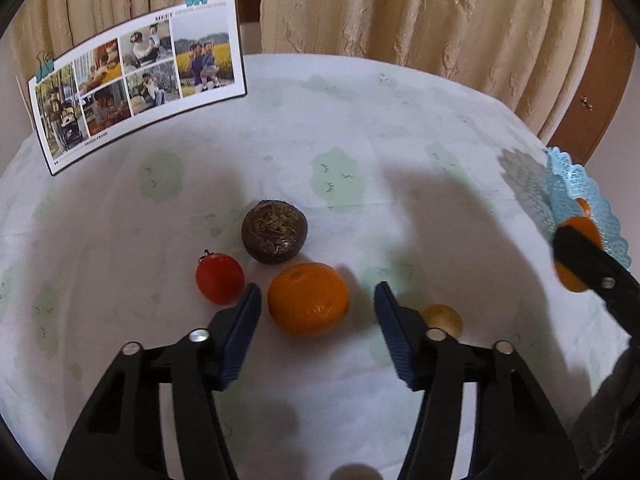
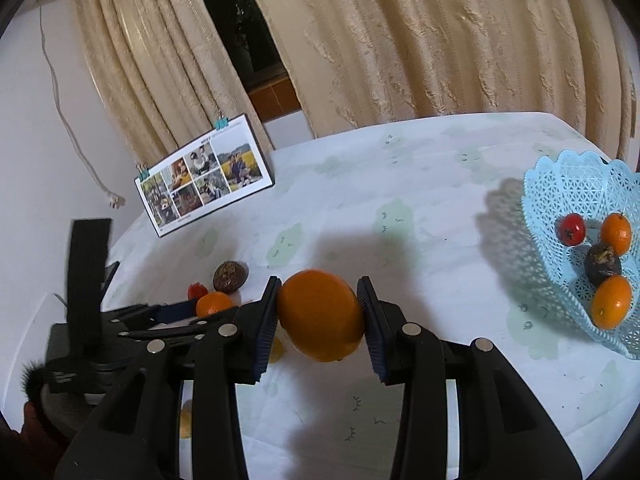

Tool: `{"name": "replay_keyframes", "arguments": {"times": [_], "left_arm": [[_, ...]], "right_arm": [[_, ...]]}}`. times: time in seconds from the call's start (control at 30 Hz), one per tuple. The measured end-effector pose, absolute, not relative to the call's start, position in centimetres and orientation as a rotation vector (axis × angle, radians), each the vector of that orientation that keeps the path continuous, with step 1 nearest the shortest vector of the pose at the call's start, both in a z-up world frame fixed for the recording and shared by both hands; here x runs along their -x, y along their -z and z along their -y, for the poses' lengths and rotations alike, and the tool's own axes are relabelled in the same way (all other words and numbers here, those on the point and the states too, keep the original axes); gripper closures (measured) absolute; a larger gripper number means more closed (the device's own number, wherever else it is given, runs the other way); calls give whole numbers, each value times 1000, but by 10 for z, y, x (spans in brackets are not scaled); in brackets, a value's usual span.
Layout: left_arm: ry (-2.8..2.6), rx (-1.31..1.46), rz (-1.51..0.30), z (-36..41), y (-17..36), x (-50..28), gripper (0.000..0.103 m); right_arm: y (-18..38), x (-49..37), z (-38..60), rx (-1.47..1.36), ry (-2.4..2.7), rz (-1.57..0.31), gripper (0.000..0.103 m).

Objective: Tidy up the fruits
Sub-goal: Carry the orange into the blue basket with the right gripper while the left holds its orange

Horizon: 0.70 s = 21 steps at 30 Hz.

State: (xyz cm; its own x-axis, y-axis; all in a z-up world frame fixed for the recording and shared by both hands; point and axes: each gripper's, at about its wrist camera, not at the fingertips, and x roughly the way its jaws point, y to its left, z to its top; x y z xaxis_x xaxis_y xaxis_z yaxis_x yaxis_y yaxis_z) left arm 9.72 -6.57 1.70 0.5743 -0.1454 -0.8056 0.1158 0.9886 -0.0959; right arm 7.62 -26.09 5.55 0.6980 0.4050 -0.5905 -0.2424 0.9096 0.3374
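Observation:
My left gripper [image 1: 318,304] is open, its jaws on either side of an orange [image 1: 308,299] on the table. A red fruit [image 1: 220,284] and a dark brown fruit [image 1: 274,237] lie just beyond it; a small yellow fruit [image 1: 442,319] lies at the right finger. My right gripper [image 2: 318,314] is shut on a large orange [image 2: 321,315], held above the table. The light blue lattice basket [image 2: 560,184] at the right holds a red fruit [image 2: 572,229], two oranges [image 2: 617,233] and a dark fruit [image 2: 602,264].
A photo card [image 1: 136,80] with binder clips stands at the back left of the white patterned tablecloth [image 1: 360,128]. Beige curtains [image 2: 400,40] hang behind. The left gripper also shows in the right wrist view [image 2: 120,320], at the lower left.

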Motion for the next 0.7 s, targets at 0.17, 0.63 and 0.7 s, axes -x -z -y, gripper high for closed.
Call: {"name": "replay_keyframes", "arguments": {"times": [0.17, 0.63, 0.7], "left_arm": [[141, 33, -954, 64, -14, -100, 63], [198, 7, -902, 81, -44, -83, 63], [206, 0, -893, 85, -48, -81, 63]], "right_arm": [[-59, -75, 264, -246, -344, -690, 63], [-73, -65, 309, -330, -195, -578, 63], [-75, -63, 319, -343, -162, -559, 63]]}}
